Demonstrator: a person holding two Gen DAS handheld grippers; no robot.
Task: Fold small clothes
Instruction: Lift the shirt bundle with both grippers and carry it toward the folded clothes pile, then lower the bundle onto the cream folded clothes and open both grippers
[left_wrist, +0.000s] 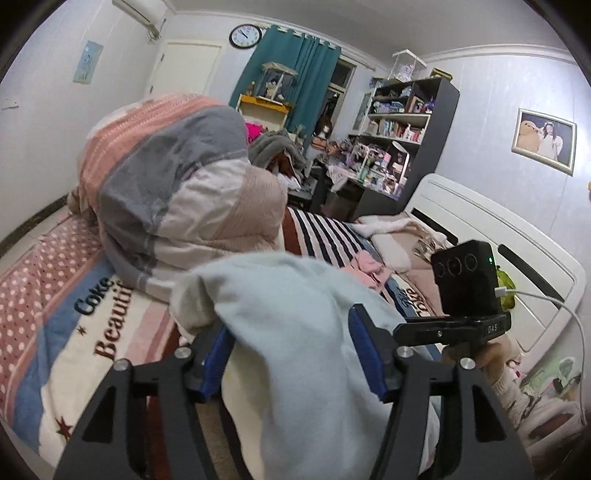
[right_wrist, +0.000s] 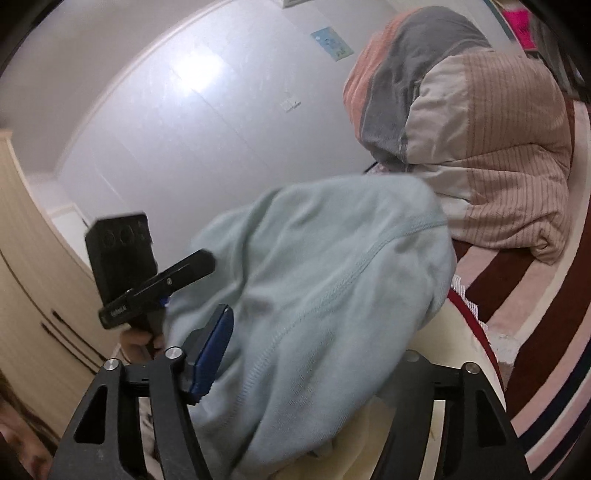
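- The left gripper (left_wrist: 291, 354) fills the bottom of the left wrist view, its blue-padded fingers (left_wrist: 364, 349) spread wide.
- A pale blue garment (left_wrist: 295, 325) lies heaped between those fingers. The right pad stands clear of the cloth; the left pad is half buried under a fold, so I cannot tell whether it touches.
- The garment sits in the lower middle of that view, on a bedspread (left_wrist: 55, 295) with pink dots, stripes and printed lettering.
- Behind it, in the centre left of the frame, a bundled quilt (left_wrist: 177, 184) in pink, grey and cream rises high.
- At the right edge of the same view the other gripper's handle and black camera block (left_wrist: 465, 284) show, with a white cable (left_wrist: 554, 306) plugged in and a hand (left_wrist: 484, 358) below.
- Farther back stand a white headboard (left_wrist: 480, 229), a crowded shelf (left_wrist: 406, 122), a teal curtain (left_wrist: 295, 74) and a wall clock (left_wrist: 245, 36).
- In the right wrist view the right gripper (right_wrist: 295, 354) sits at the bottom, also spread apart; one blue pad (right_wrist: 214, 347) shows at the lower left, its partner hidden under the cloth.
- The garment (right_wrist: 314, 277) bulges through the middle of this frame, draped over the gap, with nothing visibly pinching it.
- The quilt (right_wrist: 461, 140) sits at the upper right, the striped bedspread (right_wrist: 535, 314) along the right edge.
- The left hand's gripper with its camera block (right_wrist: 118, 254) appears at the middle left, in front of a plain white wall (right_wrist: 166, 110).
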